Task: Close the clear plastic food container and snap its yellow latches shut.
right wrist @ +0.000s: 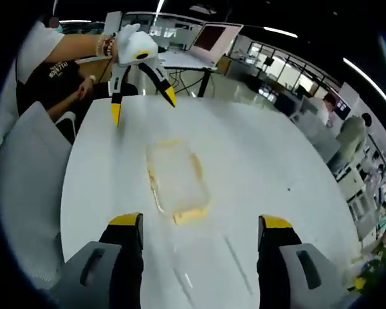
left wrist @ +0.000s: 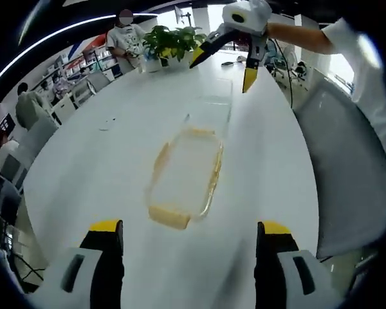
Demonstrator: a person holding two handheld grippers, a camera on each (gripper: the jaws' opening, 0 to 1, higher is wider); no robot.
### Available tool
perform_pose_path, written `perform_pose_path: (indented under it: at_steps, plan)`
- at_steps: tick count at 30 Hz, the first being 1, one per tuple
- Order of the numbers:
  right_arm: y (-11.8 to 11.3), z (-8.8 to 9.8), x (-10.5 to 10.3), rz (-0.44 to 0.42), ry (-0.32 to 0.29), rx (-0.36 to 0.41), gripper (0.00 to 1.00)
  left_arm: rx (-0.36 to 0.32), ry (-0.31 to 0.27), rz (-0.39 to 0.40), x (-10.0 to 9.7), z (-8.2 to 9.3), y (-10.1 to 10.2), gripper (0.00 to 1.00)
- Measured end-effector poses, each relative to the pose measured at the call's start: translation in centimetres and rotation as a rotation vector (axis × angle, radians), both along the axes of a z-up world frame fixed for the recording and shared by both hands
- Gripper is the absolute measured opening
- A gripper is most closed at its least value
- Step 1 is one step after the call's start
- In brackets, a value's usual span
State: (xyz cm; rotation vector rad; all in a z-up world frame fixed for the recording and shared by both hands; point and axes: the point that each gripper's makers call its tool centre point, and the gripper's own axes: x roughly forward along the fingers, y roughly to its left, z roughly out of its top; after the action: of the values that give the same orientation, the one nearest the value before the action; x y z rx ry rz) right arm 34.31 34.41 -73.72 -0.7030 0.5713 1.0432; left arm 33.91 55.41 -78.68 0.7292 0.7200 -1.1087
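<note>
Between my left gripper (left wrist: 186, 237)'s two yellow-tipped jaws, which stand wide apart and hold nothing, I see the clear plastic food container (left wrist: 184, 183) lying flat on the white table (left wrist: 103, 161), a little way ahead of the tips and not touching them. Its yellow latches (left wrist: 168, 217) show as a pale amber band along the near end and the long sides. Just beyond its far end lies a faint clear rectangle (left wrist: 215, 103) on the tabletop; I cannot tell whether it is the lid or a second tray. Across the table my right gripper (left wrist: 228, 69) hangs above the surface, jaws spread wide and empty, with the holder's hand (left wrist: 248, 13) on it and a bare forearm (left wrist: 302, 35) running off to a white sleeve. Further back stand a potted plant (left wrist: 174, 42) and a person (left wrist: 125, 38) at the table's far end, with grey chairs (left wrist: 35, 122) along the side.

From my right gripper view, my own jaws (right wrist: 199, 235) again rise wide apart and empty, the container (right wrist: 175, 180) resting ahead between them on the table (right wrist: 276, 161), its yellow latch (right wrist: 192, 214) at the near end. The left gripper (right wrist: 143, 100) is poised over the far edge, open, gripped by a hand (right wrist: 125, 42) with beaded bracelets (right wrist: 104, 45) at the wrist. A grey chair back (right wrist: 26, 187) sits alongside, and an open laptop (right wrist: 209, 42) stands on a desk behind
</note>
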Motion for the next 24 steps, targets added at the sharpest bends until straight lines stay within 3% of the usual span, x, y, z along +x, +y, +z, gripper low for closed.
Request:
perform_pose_path:
  at_steps: [2,6,14,20,24]
  plan:
    - [0.3,-0.7,0.2,0.02,0.021,-0.011,0.73,0.049,0.021,-0.021,0.2,-0.9,0.7,0.81]
    - [0.8,-2.2,0.7,0.069,0.055,-0.045,0.74,0.049,0.045,-0.026,1.3,-1.9,0.6,0.8]
    - [0.8,-5.0,1.5,0.118,0.14,-0.108,0.72,0.088,0.059,-0.096,2.7,-3.5,-1.3,0.8]
    - [1.3,-6.0,2.1,0.142,0.163,-0.128,0.69,0.142,0.081,-0.168,3.2,-4.9,-1.8,0.78]
    - [1.6,-7.2,2.5,0.169,0.173,-0.165,0.67,0.159,0.084,-0.172,3.6,-5.3,-1.7,0.78]
